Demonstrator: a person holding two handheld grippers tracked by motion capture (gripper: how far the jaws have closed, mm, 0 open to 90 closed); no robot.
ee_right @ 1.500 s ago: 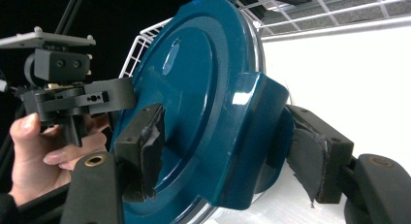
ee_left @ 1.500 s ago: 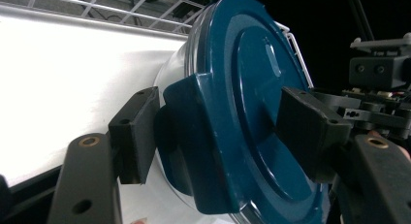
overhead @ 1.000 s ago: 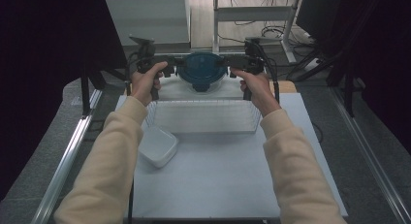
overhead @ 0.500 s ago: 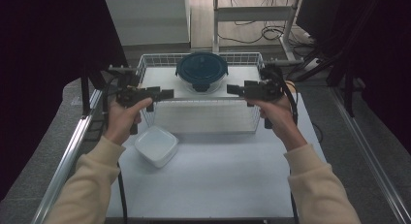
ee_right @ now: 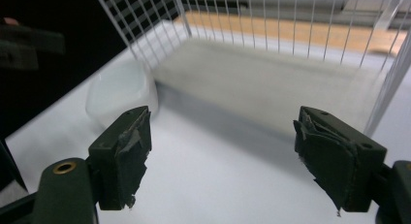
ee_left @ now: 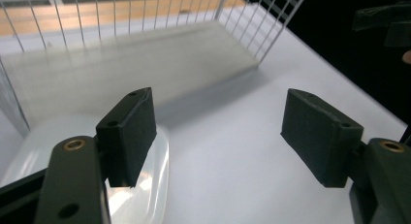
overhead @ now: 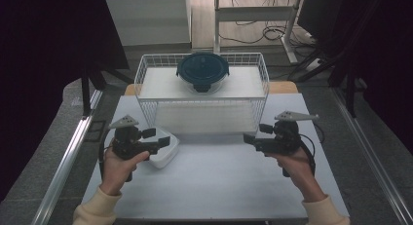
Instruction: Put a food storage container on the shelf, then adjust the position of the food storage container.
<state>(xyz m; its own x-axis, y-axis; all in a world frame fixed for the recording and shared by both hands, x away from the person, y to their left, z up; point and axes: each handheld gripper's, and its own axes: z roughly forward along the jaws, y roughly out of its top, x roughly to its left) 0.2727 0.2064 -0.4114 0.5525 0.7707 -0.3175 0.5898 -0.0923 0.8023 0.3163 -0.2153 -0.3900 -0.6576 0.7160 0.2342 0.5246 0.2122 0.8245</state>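
A round container with a dark blue lid (overhead: 202,71) stands on top of the white wire rack (overhead: 144,78). My left gripper (overhead: 165,140) hovers low over the table, just above a small white tub (overhead: 164,155). Its jaws are open and have just been closing a little, with nothing between them (ee_left: 220,132); the tub (ee_left: 145,185) lies under the left jaw. My right gripper (overhead: 248,138) is in front of the rack's right end, open with nothing between its jaws (ee_right: 223,146), which have just been closing. It sees the white tub (ee_right: 121,90) farther off.
The rack's lower shelf (overhead: 209,117) holds a flat white slab. The white table (overhead: 219,186) spreads between the two hands. Metal frame rails (overhead: 63,161) run along both table sides. The other gripper (ee_left: 383,23) shows at the upper right of the left gripper view.
Both hands have left the blue-lidded container's sides, moved apart, then come down and back toward the table's front. The container stays on the rack top.
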